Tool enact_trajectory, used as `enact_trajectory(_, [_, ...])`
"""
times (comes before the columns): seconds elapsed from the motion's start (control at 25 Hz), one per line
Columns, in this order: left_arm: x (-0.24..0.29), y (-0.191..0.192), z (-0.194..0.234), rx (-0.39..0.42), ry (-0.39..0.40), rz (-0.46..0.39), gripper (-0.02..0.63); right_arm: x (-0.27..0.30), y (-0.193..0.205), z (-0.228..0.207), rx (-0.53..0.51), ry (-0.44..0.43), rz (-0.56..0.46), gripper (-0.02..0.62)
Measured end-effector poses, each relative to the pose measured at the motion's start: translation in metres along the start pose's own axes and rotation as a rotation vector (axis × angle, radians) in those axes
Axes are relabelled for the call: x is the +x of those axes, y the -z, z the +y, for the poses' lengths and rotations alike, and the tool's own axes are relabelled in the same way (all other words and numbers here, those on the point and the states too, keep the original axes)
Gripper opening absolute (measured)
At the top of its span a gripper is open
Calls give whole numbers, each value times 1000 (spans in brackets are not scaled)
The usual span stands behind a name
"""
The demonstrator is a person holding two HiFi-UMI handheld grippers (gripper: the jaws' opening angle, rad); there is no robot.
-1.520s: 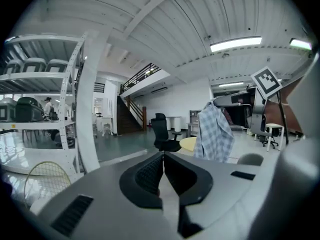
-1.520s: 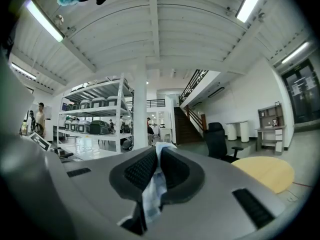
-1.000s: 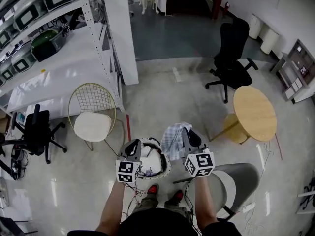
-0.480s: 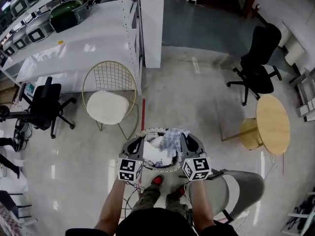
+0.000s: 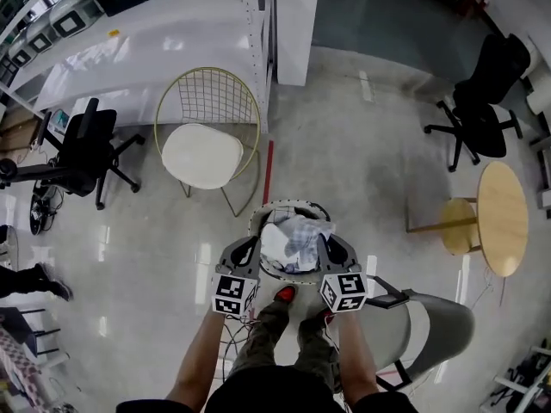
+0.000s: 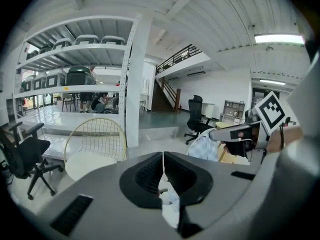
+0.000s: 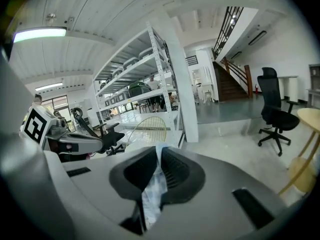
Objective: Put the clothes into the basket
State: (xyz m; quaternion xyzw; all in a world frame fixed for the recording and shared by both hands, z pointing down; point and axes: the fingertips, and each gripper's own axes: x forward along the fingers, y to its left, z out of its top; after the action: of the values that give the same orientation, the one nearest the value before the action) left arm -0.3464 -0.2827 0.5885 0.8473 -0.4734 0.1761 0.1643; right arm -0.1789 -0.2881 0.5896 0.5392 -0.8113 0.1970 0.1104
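Holding a pale blue-and-white checked cloth (image 5: 298, 231) over a round white wire basket (image 5: 258, 223) with both grippers.

At the lower centre of the head view, the left gripper (image 5: 249, 249) and the right gripper (image 5: 331, 249) flank the cloth. Each has its jaws closed almost flat on one end of it. Both gripper views show fabric pinched between the pads and hanging below them. The bunched cloth runs left to right across the frame between the two tools and lies right over the basket's mouth. The basket stands on the floor just beyond the fingertips and below them. Neither hand looks nearer, so the drop likely needs only both jaws parting together.
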Motion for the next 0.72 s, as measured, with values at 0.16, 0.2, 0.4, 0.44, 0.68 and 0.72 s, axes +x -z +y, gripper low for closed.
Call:
enact_trajectory(0.16, [9,27,3,-19,4,34,15,14,37,-4,26,1,58,46])
enact_trajectory(0.2, [11,34,3,-24,5,42,15,17,47,-5,29,3,76,46])
enact_trajectory(0.4, [19,70,0,-34,9,81,15,35,97,-7,17,4,155,46])
enact_trajectory(0.44, [20,77,0,-34,9,87,15,39,107,-8,21,5,168,46])
enact_trajectory(0.68, [18,119,9,-60,-9,143,15,59,166,-9,47,14,267,46])
enact_trajectory(0.72, [17,125,10,-66,-13,155,15,60,173,-8,51,13,280,46])
